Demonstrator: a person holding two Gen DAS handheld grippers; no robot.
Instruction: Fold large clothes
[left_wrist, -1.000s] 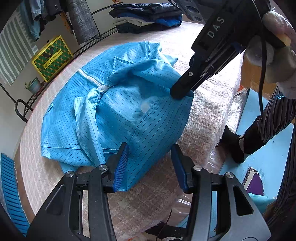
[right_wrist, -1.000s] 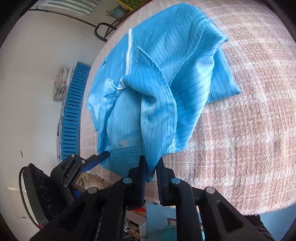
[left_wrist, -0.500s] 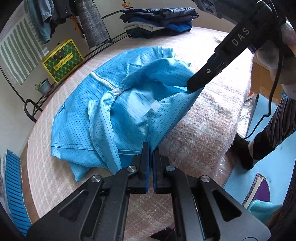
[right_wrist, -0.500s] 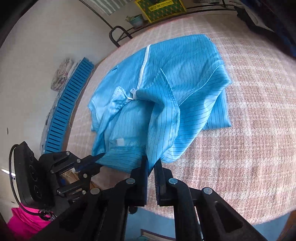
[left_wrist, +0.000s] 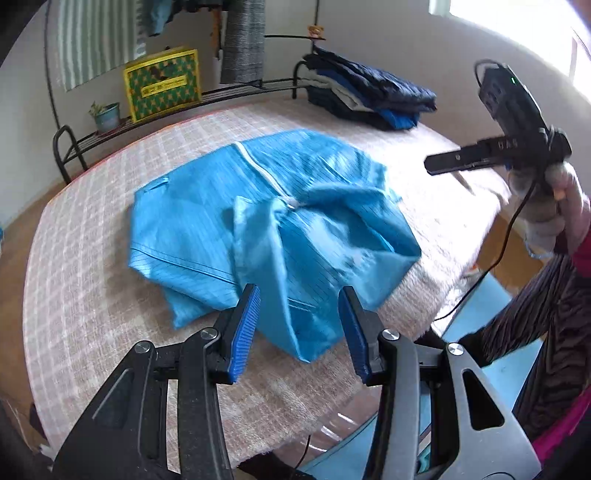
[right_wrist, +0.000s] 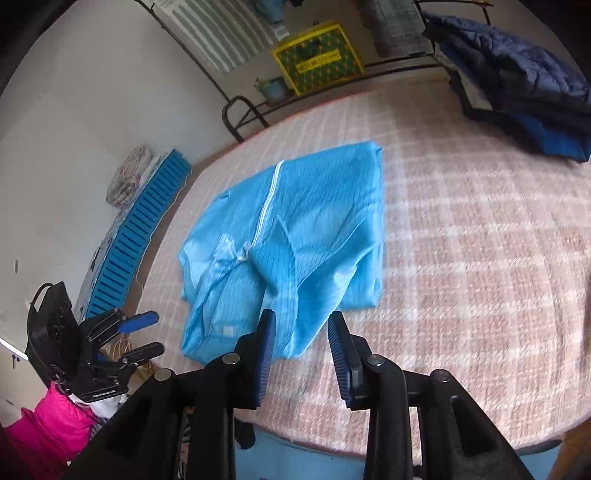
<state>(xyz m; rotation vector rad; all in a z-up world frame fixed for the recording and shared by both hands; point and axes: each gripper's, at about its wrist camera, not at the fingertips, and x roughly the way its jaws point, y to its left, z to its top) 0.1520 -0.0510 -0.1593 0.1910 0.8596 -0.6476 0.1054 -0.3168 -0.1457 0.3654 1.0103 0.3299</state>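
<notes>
Left wrist view: the left claw (left_wrist: 299, 328) is held apart and empty above the near hem of the blue striped garment (left_wrist: 266, 229), which lies half-folded and rumpled on the checked bed (left_wrist: 74, 295), so a fresh grasp is judged to be called for. Right wrist view: the right claw (right_wrist: 301, 356) is likewise spread and empty over the near corner, with open bed seen rightward and its near edge close below.

Both tongs are wide open right now, gripping nothing. Left tongs (left_wrist: 299, 328) point forward and down; right tongs (right_wrist: 301, 350) held up off to their right.
</notes>
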